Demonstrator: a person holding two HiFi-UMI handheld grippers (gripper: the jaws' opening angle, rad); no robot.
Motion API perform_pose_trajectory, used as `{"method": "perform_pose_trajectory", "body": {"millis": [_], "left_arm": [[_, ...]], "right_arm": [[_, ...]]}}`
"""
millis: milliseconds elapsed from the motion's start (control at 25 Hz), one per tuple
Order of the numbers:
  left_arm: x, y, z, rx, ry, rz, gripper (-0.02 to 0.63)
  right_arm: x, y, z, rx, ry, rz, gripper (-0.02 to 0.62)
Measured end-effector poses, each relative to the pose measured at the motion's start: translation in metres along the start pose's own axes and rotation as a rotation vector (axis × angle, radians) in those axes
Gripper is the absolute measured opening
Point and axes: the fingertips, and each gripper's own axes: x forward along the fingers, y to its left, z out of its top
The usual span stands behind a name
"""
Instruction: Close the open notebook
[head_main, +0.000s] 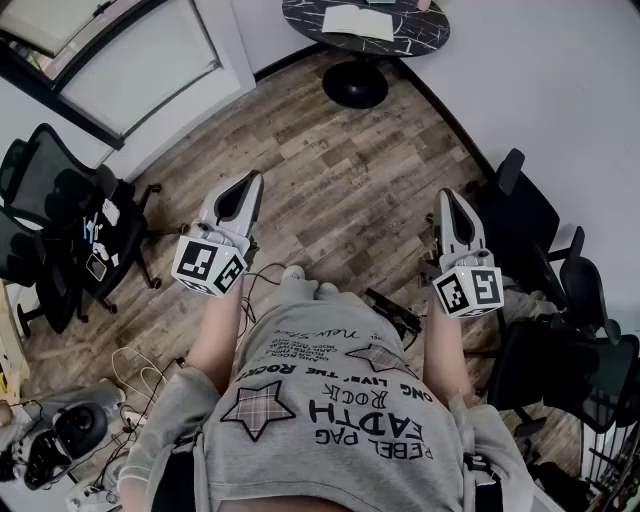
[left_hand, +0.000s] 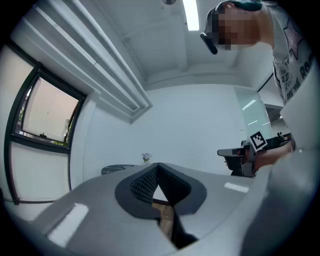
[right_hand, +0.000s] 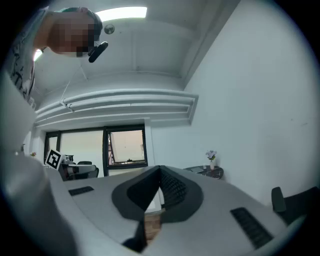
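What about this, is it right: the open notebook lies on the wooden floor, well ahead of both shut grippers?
No. The head view shows the open notebook on the round black table, not the wooden floor, well ahead of the shut left gripper and right gripper.

Pale notebook (head_main: 358, 22), open, flat on dark round table (head_main: 308, 18)

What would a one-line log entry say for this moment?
stage: not started | left hand-held gripper: shut, empty | right hand-held gripper: shut, empty | notebook: open on table, far ahead
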Motion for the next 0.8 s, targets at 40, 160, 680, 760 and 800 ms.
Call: {"method": "perform_pose_trajectory", "body": {"millis": [40, 160, 680, 760, 800], "left_arm": [[0.001, 0.0, 0.0, 0.0, 0.0, -0.001, 0.009], [0.003, 0.0, 0.0, 0.003, 0.002, -0.002, 0.009], [0.012, -0.001, -0.004, 0.005, 0.018, 0.007, 0.009], [0.014, -0.001, -0.004, 0.004, 0.021, 0.005, 0.009], [0.015, -0.001, -0.004, 0.004, 0.022, 0.004, 0.009]], "right_arm": [[0.001, 0.001, 0.001, -0.003, 0.001, 0.004, 0.012], [0.004, 0.001, 0.002, -0.013, 0.005, 0.009, 0.012], [0.009, -0.009, 0.005, -0.019, -0.002, 0.015, 0.012], [0.01, -0.009, 0.008, -0.001, -0.013, 0.023, 0.012], [0.01, -0.01, 0.01, 0.014, -0.025, 0.029, 0.012]]}}
